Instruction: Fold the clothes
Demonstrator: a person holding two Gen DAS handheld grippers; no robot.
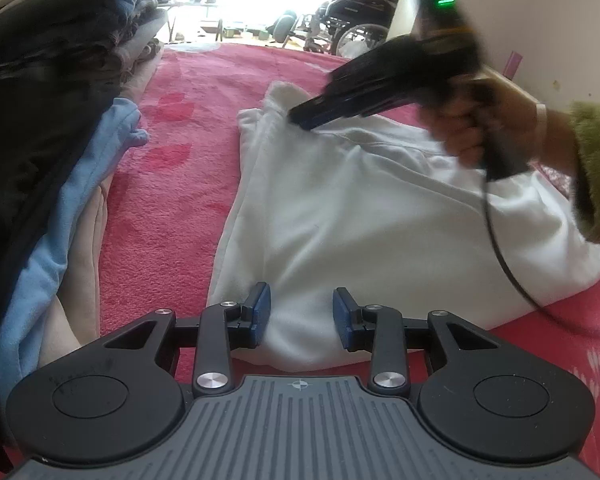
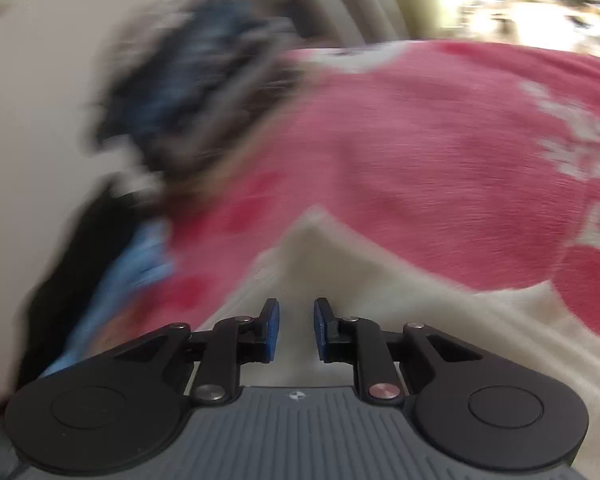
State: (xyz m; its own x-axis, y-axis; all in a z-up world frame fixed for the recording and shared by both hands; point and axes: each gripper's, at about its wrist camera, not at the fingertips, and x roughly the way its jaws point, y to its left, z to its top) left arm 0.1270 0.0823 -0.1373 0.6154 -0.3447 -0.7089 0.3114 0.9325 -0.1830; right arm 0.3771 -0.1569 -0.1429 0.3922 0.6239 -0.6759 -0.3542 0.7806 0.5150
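Observation:
A white garment (image 1: 340, 208) lies partly folded on a pink blanket (image 1: 188, 152). Low over its near edge sits my left gripper (image 1: 302, 312), open, with white cloth showing in the gap and no pinch visible. A hand in a green fuzzy sleeve holds my right gripper (image 1: 300, 118), blurred, with its tips over the garment's far left corner. In the right wrist view, the right gripper (image 2: 296, 328) keeps a narrow gap with nothing between the pads. The white garment (image 2: 380, 300) lies beneath it and the picture is smeared.
A tall stack of folded clothes (image 1: 60, 32) stands at the left, with dark, light blue (image 1: 60, 220) and beige pieces spread below it. A wall (image 1: 540, 20) runs along the right. Beyond the blanket is a bright room with a wheelchair (image 1: 356, 16).

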